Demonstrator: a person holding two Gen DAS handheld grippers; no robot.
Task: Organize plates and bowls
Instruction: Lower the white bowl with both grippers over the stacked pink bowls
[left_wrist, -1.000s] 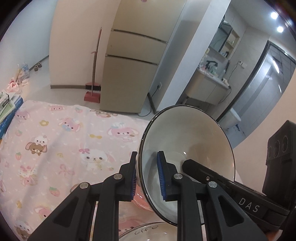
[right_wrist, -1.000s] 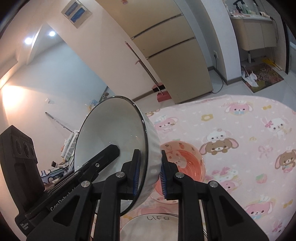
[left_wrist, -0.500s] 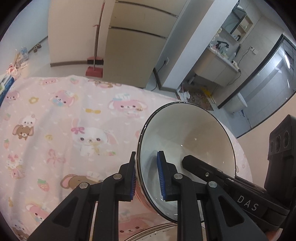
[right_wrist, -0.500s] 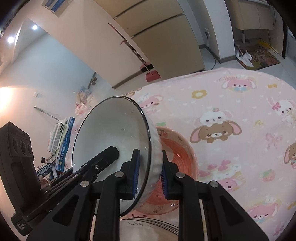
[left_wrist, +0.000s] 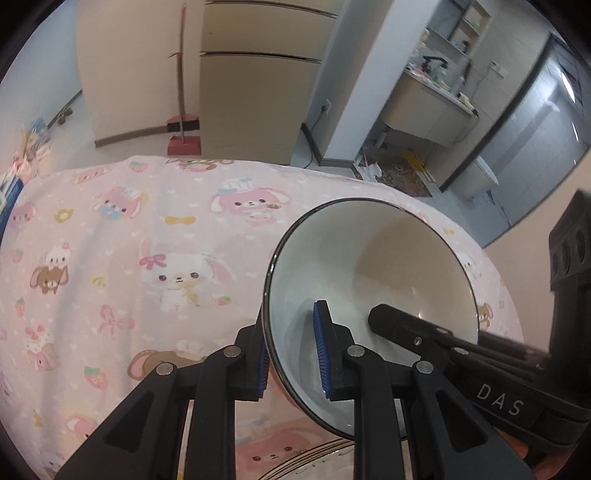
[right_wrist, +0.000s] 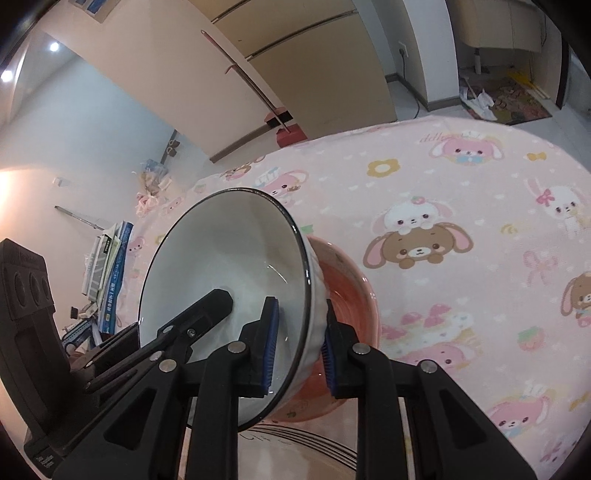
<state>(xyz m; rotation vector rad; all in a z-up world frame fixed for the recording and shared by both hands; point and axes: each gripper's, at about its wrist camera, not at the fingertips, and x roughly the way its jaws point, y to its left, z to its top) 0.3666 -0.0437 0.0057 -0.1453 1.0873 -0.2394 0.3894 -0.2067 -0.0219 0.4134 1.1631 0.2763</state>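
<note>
Both tongs are on the white bowl (left_wrist: 373, 273) here, one pair on each side of its dark rim. The left tongs (left_wrist: 291, 354) pinch the wall, one blue pad inside, one outside. The right tongs (right_wrist: 297, 338) clamp the opposite wall the same way, inner pad against the glaze, outer pad on the ribbed outside. The white bowl is tilted, its mouth turned toward the cameras, sitting down into the pink bowl (right_wrist: 351, 288) on the cartoon-print cloth (right_wrist: 461, 229) over the surface. Just nearer, at the bottom edge, the rim of a plate (right_wrist: 295, 439) with lettering peeks out. A red broom (left_wrist: 183, 125) leans by the fridge (left_wrist: 258, 92) behind.
</note>
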